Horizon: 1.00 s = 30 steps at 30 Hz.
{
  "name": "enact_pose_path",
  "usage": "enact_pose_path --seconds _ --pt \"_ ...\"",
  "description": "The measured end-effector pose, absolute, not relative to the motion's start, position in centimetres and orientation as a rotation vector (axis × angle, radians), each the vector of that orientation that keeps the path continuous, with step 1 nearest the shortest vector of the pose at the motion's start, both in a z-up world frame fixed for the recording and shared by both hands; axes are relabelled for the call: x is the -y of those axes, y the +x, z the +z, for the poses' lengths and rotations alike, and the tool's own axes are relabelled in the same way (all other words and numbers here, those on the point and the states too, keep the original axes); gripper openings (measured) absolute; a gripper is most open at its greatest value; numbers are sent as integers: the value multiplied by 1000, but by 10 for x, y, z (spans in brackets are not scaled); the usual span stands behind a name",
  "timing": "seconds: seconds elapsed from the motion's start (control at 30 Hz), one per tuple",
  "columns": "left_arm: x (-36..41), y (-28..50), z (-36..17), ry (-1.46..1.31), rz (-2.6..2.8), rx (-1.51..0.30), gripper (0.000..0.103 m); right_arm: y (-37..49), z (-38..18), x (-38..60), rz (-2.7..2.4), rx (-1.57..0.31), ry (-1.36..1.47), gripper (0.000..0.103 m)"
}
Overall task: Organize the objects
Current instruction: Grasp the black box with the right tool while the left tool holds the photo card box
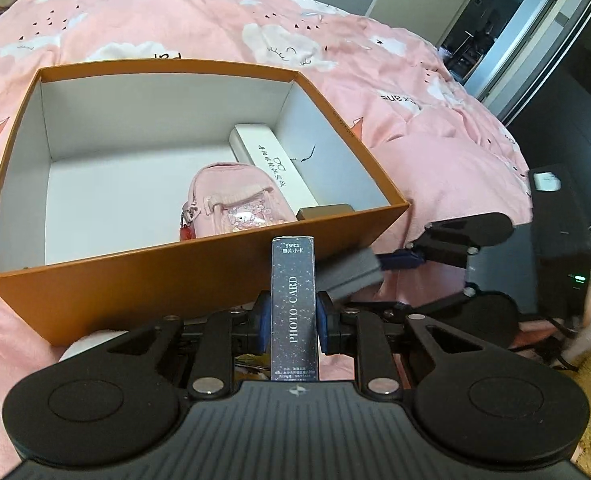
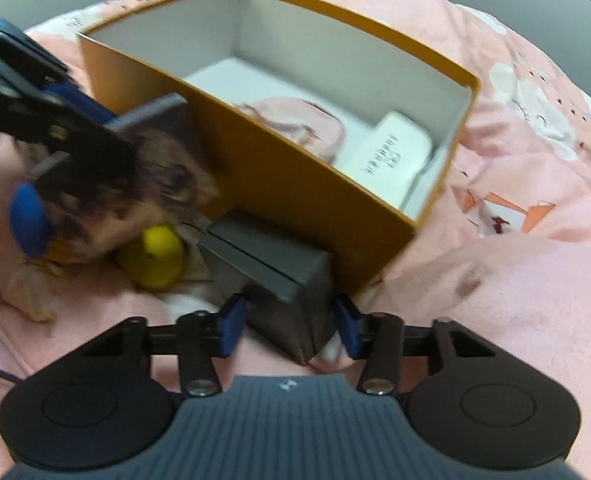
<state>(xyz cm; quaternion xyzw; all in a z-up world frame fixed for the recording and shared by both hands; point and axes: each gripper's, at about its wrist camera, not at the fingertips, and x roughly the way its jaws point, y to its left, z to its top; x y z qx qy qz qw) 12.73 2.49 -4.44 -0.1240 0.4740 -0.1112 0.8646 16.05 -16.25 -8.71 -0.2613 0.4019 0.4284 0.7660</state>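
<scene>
The left tool, clenched on the upright photo card box just outside the orange box on the bed, should lift clear of the near wall before releasing. The right tool straddles a grey box; its pads look just apart from it, so I cannot tell if it grips.

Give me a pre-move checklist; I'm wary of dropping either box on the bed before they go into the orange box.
1. Left gripper clamped on photo card box: ok.
2. Right gripper closed on grey box: cannot tell; pads flank it.
3. Orange box open: ok.
4. Free floor left of pink pouch and white case: ok.
5. Both boxes above rim: not ok.
</scene>
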Motion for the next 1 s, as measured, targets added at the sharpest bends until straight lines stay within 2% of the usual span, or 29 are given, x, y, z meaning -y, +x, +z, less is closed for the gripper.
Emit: enact_pose_path --seconds 0.1,0.17,0.2,0.37,0.4,0.43,0.5,0.63,0.77,1.0 --pt "-26 127 -47 -262 -220 -1006 25 149 -77 159 979 -870 -573 45" --pt "-26 126 -49 -257 -219 -1012 25 143 -75 155 1009 -896 -573 29" --pt "-26 126 -49 -248 -213 -1012 25 140 -76 153 1027 -910 -572 29" --pt "-23 125 -52 -228 -217 -1023 25 129 -75 146 1022 -867 -662 30" --pt "-23 124 -52 -223 -216 -1024 25 128 -73 146 1025 -859 -671 33" --pt "-23 123 -52 -224 -215 -1024 25 127 -72 144 1023 -846 -686 41" --pt "-24 123 -53 -228 -212 -1023 25 124 -71 139 1014 -802 -749 49" --pt "-24 122 -53 -233 -217 -1023 25 119 -75 124 1054 -766 -857 52" --pt "-24 122 -53 -238 -220 -1023 25 118 -81 110 1069 -740 -925 52" --pt "-26 119 -49 -242 -239 -1004 25 116 -79 101 1077 -715 -959 45"
